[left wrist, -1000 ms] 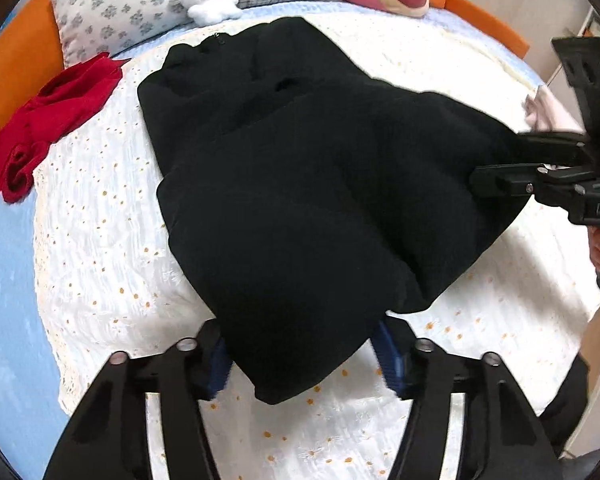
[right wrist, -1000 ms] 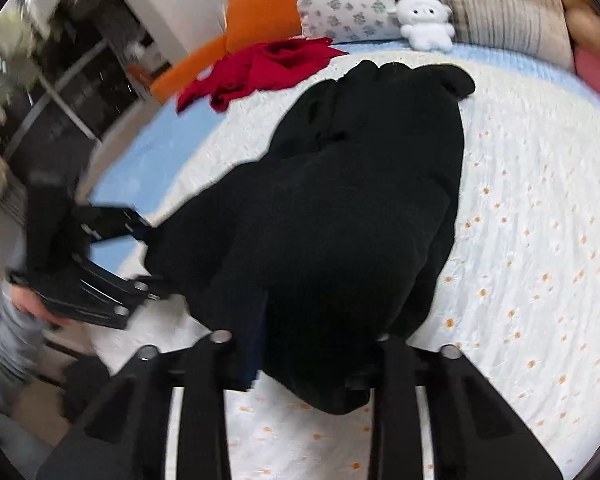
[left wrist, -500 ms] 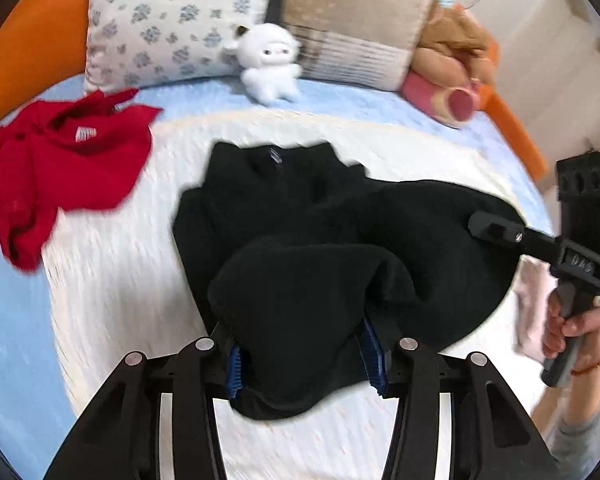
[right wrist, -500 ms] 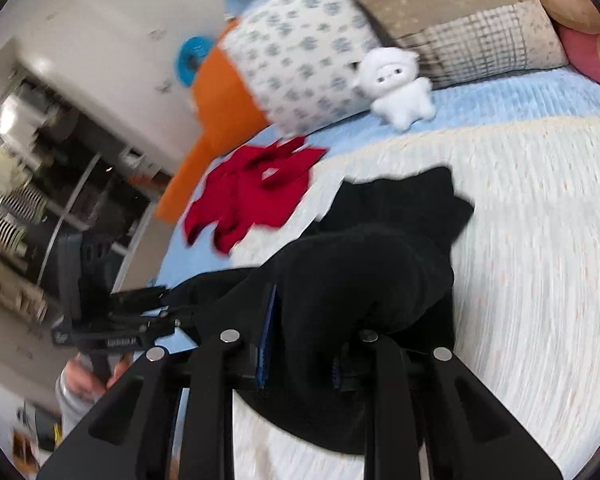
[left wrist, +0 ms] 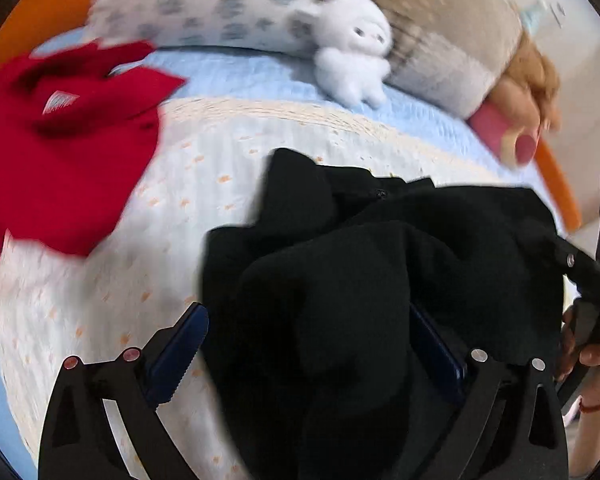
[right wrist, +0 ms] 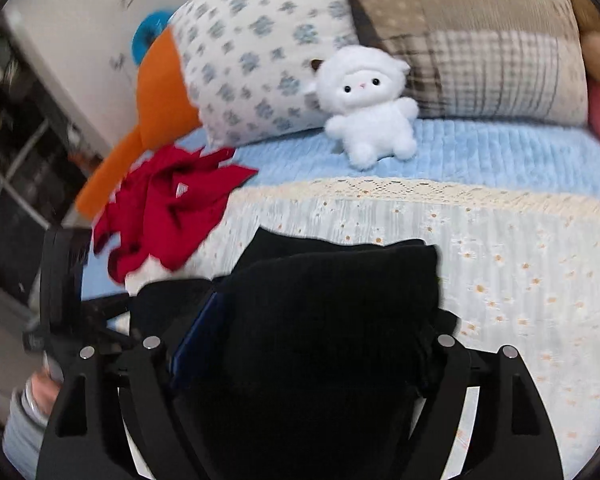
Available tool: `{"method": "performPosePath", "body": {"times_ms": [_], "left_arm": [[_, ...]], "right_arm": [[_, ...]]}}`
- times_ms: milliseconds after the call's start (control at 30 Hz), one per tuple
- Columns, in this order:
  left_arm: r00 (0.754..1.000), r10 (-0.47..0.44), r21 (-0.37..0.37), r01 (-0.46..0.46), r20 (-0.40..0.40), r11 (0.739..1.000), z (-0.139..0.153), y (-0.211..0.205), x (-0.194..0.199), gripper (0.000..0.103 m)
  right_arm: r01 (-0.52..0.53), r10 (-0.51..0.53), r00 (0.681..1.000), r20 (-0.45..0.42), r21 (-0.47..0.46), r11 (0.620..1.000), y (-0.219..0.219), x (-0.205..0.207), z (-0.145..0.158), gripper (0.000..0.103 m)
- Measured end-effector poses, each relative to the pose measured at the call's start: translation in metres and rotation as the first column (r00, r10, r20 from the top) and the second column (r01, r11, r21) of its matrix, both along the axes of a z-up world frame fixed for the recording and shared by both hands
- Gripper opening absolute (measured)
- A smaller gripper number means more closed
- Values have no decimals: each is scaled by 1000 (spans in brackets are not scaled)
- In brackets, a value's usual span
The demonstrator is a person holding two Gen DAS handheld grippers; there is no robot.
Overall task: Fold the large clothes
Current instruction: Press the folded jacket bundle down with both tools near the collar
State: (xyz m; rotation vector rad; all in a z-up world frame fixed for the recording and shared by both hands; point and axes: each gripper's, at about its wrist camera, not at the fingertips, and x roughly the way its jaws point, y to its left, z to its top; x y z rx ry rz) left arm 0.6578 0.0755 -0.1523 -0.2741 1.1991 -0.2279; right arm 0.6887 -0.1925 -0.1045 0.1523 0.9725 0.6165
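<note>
No readable text, brand, number or sign in either view. Red garment [left wrist: 60, 128] carries small white patch [left wrist: 60, 101], also seen in right wrist view [right wrist: 182, 189]; markings on it too blurred to read. No legible lettering on gripper bodies.

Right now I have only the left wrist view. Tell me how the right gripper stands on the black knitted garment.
Observer: The right gripper has its jaws spread wide, and the black knitted garment fills the gap between them.
Operator: Report the fold's far edge.
Observer: It runs fairly straight and stops short of the cream lace border of the white dotted coverlet.
Operator: Name what stands behind the left gripper.
Observer: Off the bed's edge there is a dark shelf-like frame, too blurred to name.
</note>
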Motion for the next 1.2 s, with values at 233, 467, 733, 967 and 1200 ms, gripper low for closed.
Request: {"method": "performPosePath", "body": {"times_ms": [233, 467, 733, 967, 1200], "left_arm": [[989, 17, 140, -37, 146, 989, 80, 10, -51, 98], [897, -126, 297, -6, 423, 955, 123, -78, -72, 98], [972, 38, 288, -106, 232, 952, 4, -64, 4, 101], [973, 58, 173, -98, 223, 980, -35, -44, 18, 101], [989, 1, 222, -35, 150, 974, 11, -37, -28, 101]], "right_arm": [[90, -62, 987, 145, -199, 976, -42, -50, 90, 85], [70, -62, 978, 197, -33, 997, -28, -69, 75, 26], [225, -215, 966, 143, -56, 973, -19, -16, -30, 29], [274, -264, 942, 207, -18, 962, -21, -12, -80, 39], [202, -200, 977, 79, -22, 979, -52, -34, -35, 82]]}}
